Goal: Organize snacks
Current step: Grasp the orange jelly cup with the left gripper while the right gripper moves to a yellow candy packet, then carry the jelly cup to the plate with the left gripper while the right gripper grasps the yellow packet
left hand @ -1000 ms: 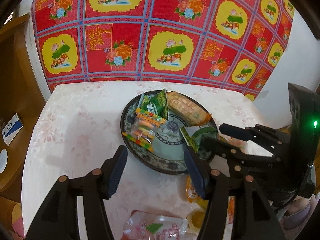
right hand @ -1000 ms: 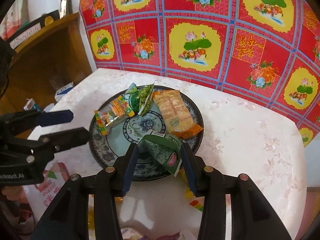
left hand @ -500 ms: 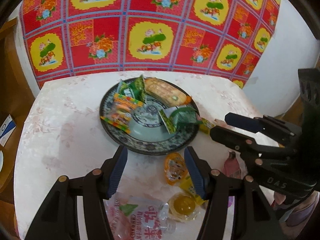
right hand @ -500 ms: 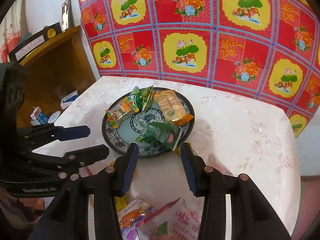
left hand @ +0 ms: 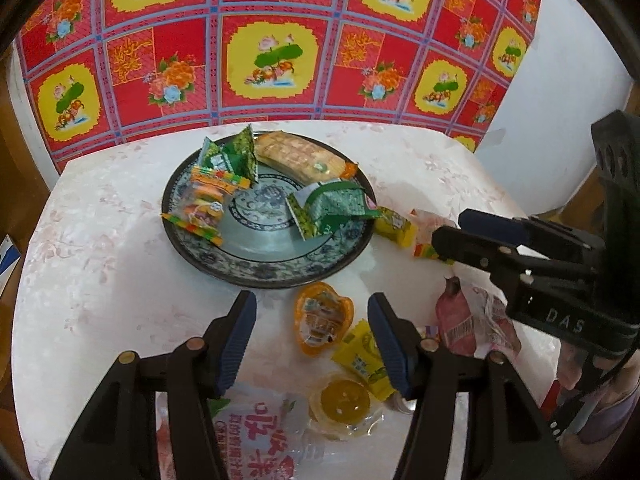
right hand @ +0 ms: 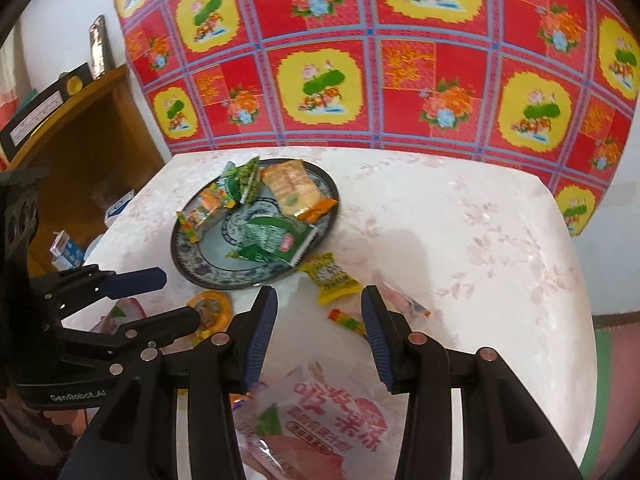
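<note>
A blue patterned plate (left hand: 280, 270) (right hand: 192, 268) on the white table holds a green packet (left hand: 340, 206) (right hand: 272, 240), a biscuit pack (left hand: 300, 156), small green packets (left hand: 232, 156) and a candy bag (left hand: 202, 208). Loose on the table near the front are an orange jelly cup (left hand: 322, 318), yellow packets (left hand: 396, 222) (right hand: 330, 276), a yellow jelly cup (left hand: 344, 400) and a pink-lettered bag (left hand: 260, 436) (right hand: 320, 420). My left gripper (left hand: 312, 340) is open over the orange jelly cup. My right gripper (right hand: 319, 322) is open and empty above the table front.
A red and yellow floral cloth (left hand: 260, 52) hangs behind the table. A wooden shelf (right hand: 80, 140) with small boxes stands at the left. A pink packet (left hand: 460, 320) lies near the right gripper. The table's right half (right hand: 480, 240) is bare.
My right gripper let go of the green packet, which now lies on the plate, and pulled back. Both grippers drew back toward the table front, bringing the loose snacks into view.
</note>
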`<state>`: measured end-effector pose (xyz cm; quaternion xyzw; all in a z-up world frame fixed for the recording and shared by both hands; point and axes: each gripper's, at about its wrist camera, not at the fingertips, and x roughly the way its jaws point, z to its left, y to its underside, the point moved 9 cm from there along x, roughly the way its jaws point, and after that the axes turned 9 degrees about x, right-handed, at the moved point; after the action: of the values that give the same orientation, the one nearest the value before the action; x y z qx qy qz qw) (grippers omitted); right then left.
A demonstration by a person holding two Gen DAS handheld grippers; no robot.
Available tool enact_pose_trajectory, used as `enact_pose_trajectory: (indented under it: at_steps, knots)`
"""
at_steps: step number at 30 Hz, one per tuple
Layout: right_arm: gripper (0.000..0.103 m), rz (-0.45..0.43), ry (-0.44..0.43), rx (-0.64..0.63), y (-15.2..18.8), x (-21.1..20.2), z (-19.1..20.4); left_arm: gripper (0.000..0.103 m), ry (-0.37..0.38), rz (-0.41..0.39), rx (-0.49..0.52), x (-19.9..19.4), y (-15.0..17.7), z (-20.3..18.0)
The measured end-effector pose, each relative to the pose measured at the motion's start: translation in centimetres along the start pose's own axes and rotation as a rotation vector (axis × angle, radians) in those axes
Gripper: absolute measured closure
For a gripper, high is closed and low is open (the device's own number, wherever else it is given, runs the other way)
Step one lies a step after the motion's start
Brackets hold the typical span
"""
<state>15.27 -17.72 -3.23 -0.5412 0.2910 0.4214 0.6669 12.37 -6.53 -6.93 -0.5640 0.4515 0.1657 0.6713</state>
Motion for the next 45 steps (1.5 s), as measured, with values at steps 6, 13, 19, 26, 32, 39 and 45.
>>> enact_pose_trajectory:
  at_steps: [6,13,19,26,32,39,45]
  knots:
    - [0.058,0.006,0.004,0.013,0.2,0.2,-0.5,0.058,0.008,0.027,0.018,1.1,0.4,-0.7]
    - [0.058,0.006,0.005,0.014,0.2,0.3,-0.5,0.06,-0.001,0.037,0.019,2.0,0.8,-0.8]
    - [0.058,0.015,0.013,0.011,0.3,0.7,-0.7,0.079,-0.006,0.036,0.033,2.5,1.1,-0.8]
    - [0.058,0.03,0.01,-0.023,0.2,1.5,-0.2,0.079,0.003,0.022,0.025,2.1,1.1,-0.7]
    - [0.058,0.04,0.049,-0.098,-0.1,2.9,0.2,0.079,0.004,0.0,-0.001,1.0,0.7,0.1]
    - [0.058,0.069,0.055,-0.14,-0.3,4.7,0.3,0.079,-0.004,-0.012,-0.022,0.2,0.6,0.8]
    - [0.058,0.104,0.036,-0.175,0.1,5.8,0.7,0.079,-0.01,-0.012,-0.03,0.1,0.7,1.1]
